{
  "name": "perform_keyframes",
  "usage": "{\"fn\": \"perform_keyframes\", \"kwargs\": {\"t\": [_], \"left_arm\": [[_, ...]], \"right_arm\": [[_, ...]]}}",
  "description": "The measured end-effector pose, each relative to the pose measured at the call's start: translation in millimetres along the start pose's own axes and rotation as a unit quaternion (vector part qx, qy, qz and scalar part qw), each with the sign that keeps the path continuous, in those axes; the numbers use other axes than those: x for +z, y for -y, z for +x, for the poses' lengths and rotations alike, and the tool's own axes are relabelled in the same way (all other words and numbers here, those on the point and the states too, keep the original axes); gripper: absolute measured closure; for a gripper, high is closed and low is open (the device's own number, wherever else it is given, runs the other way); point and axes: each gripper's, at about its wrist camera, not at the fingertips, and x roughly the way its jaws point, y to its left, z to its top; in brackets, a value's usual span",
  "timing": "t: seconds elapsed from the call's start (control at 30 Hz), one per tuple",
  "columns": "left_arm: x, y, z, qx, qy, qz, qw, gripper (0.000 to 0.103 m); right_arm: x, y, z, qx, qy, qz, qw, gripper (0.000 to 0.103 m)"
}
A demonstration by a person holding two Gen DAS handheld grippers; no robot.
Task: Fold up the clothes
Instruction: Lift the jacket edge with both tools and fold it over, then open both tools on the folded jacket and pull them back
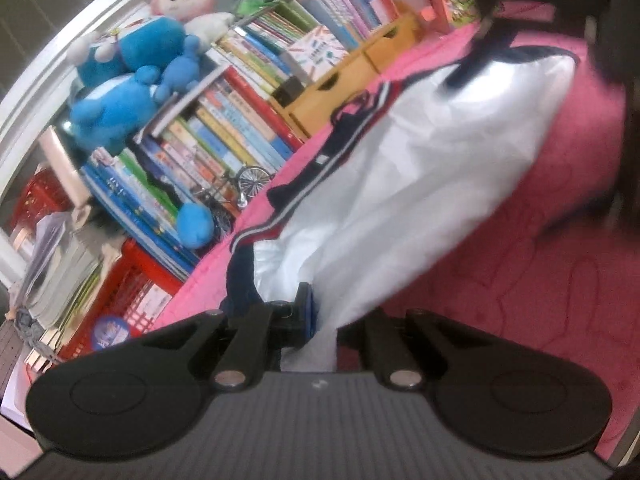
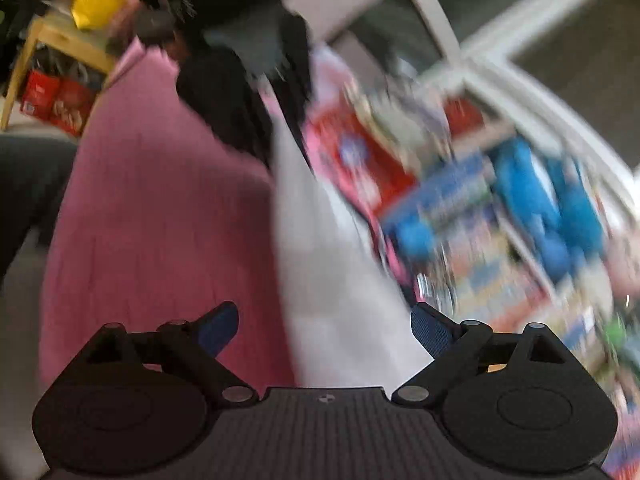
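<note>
White jacket [image 1: 420, 168] with navy and red trim spread on pink cover [image 1: 540, 280], hem clamped in left gripper [image 1: 316, 312], stretching toward 1 o'clock, right gripper [image 2: 324, 320] spread apart around white cloth, view blurred

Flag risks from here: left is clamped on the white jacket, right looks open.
1. The left gripper pinches only one corner of the white jacket; if pulled, the thin fabric may slip out.
2. The right gripper is open with fabric between its fingers, and its view is heavily blurred, so a grasp now may miss.
3. The jacket lies close to the bed edge beside the books; a drag could snag the toy bicycle.
</note>
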Motion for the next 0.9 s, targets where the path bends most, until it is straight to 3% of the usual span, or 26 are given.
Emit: {"fn": "perform_keyframes", "kwargs": {"t": [0.03, 0.07, 0.1, 0.13, 0.3, 0.4, 0.53, 0.77, 0.9], "left_arm": [[-1, 0, -1, 0.002, -0.002, -0.003, 1.0000, 0.098], [-2, 0, -1, 0.005, -0.005, -0.006, 1.0000, 0.098], [-3, 1, -2, 0.007, -0.007, -0.009, 0.9999, 0.098], [-5, 2, 0, 0.008, -0.013, -0.012, 0.9998, 0.098], [-23, 12, 17, -0.008, -0.048, -0.019, 0.9986, 0.097], [-26, 16, 20, -0.032, -0.048, -0.015, 0.9982, 0.096], [-29, 18, 17, -0.038, -0.049, -0.001, 0.9981, 0.096], [-34, 14, 17, -0.023, -0.063, 0.007, 0.9977, 0.096], [-33, 14, 17, -0.021, -0.068, 0.017, 0.9973, 0.096]], "right_arm": [[9, -6, 16, -0.008, 0.013, -0.019, 1.000, 0.021], [15, -11, 32, -0.019, 0.019, -0.036, 0.999, 0.048], [18, -14, 45, -0.035, 0.012, -0.051, 0.998, 0.086], [18, -16, 53, -0.043, 0.005, -0.063, 0.997, 0.098], [-10, -10, 45, -0.031, -0.042, -0.101, 0.994, 0.095], [-38, -16, 27, -0.022, -0.070, -0.130, 0.989, 0.091], [-60, -15, 8, -0.028, -0.088, -0.150, 0.984, 0.087], [-137, 14, -37, -0.084, -0.227, -0.124, 0.962, 0.094], [-166, 24, -66, -0.109, -0.263, -0.099, 0.954, 0.094]]}}
